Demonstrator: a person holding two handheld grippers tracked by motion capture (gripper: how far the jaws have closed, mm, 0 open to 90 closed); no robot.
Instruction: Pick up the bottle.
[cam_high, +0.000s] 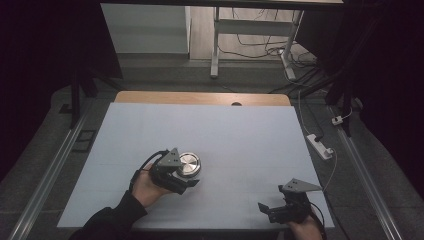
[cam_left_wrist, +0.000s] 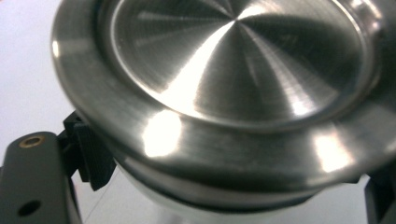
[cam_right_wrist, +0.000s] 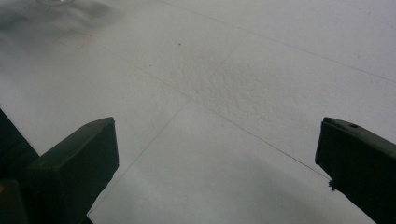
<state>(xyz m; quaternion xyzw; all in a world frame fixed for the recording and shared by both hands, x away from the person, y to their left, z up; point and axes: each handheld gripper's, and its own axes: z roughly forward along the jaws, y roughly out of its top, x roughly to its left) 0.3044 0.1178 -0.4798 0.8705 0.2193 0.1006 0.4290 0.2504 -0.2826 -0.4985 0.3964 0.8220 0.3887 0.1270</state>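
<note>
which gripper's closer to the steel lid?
Left. The left gripper is shut on the steel lid; the right gripper sits open, far off near the table's corner.

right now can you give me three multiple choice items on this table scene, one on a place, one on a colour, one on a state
1. Where is the metal lid?
A. left of the table's middle, at the left hand-held gripper
B. at the far right corner
C. on the floor

2. What colour is the table top?
A. red
B. pale grey-white
C. green

3. How does the right hand-held gripper stand?
A. shut on the lid
B. shut on a cable
C. open, with nothing between its jaws

Answers:
1. A, since the high view shows the lid beside the left hand-held gripper, and the left gripper view has its rim between the jaws.
2. B, since the sheet looks pale grey-white in the high view.
3. C, since the right gripper view shows the jaws wide apart over bare table.
</note>
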